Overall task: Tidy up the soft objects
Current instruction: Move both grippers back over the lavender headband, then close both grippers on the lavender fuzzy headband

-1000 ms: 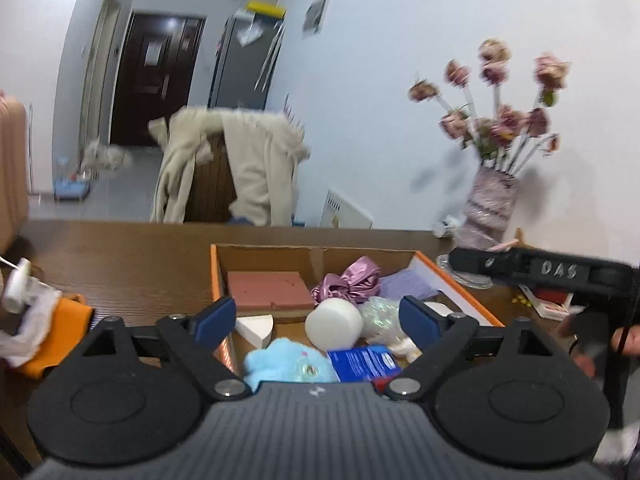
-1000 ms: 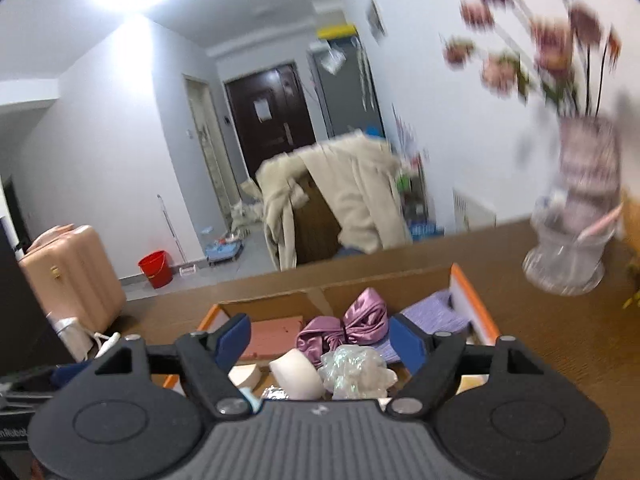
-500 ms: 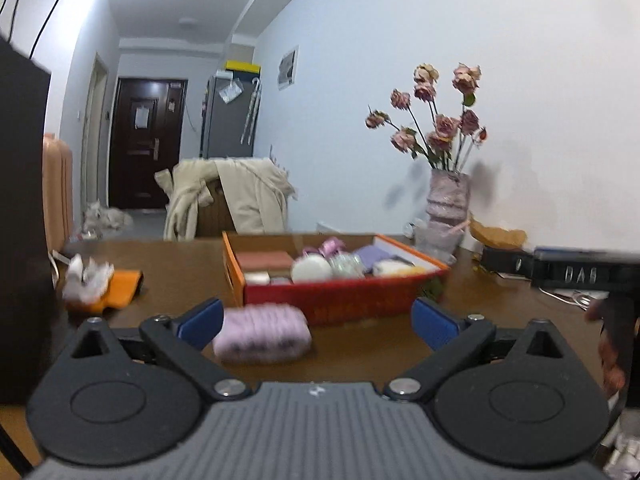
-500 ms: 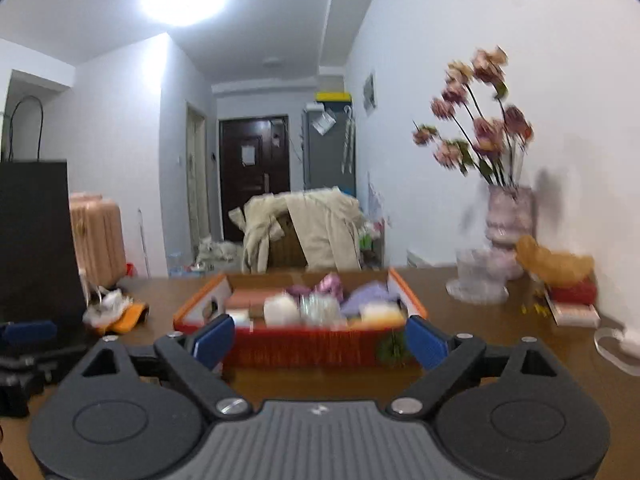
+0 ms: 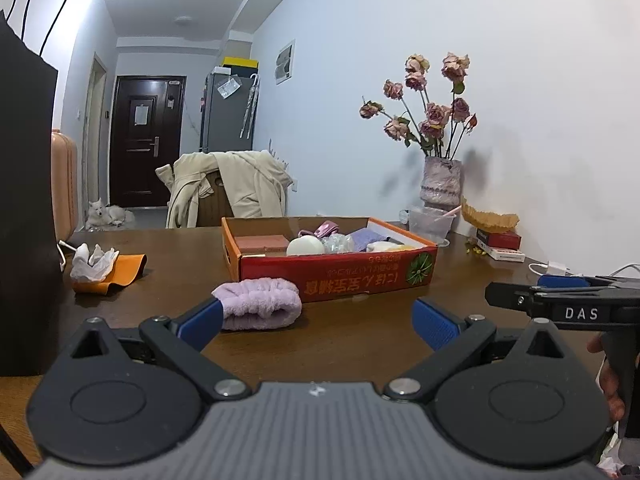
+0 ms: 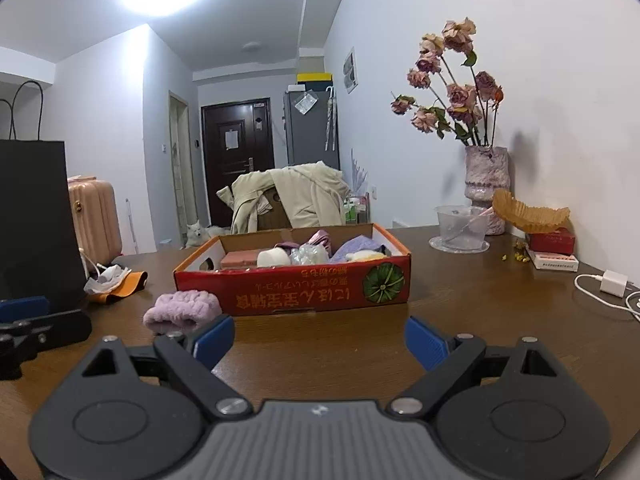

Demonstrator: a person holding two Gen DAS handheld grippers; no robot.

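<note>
A lilac fluffy roll (image 5: 258, 306) (image 6: 182, 310) lies on the brown table, just in front of the near left corner of a red cardboard box (image 5: 360, 278) (image 6: 320, 288). The box holds a pink block (image 5: 262, 243), a white round piece (image 5: 306, 246), a satin bow and purple cloth. My left gripper (image 5: 316, 324) hovers low in front of the box, open and empty, its left finger close to the roll. My right gripper (image 6: 320, 342) is also open and empty, with the roll ahead to its left. The left view shows the right gripper's body (image 5: 560, 306) at its right edge.
A black paper bag (image 5: 24, 208) stands at the left. An orange cloth with white tissue (image 5: 108, 270) lies beside it. A vase of dried roses (image 6: 486, 184), a plastic bowl (image 6: 460, 228), small boxes and a white charger (image 6: 614, 282) sit on the right. A coat-draped chair (image 5: 228, 190) stands behind the table.
Both grippers have drawn back from above the box and dropped low over the table. Their jaws stand wider. The lilac roll has come into view in front of the box.
</note>
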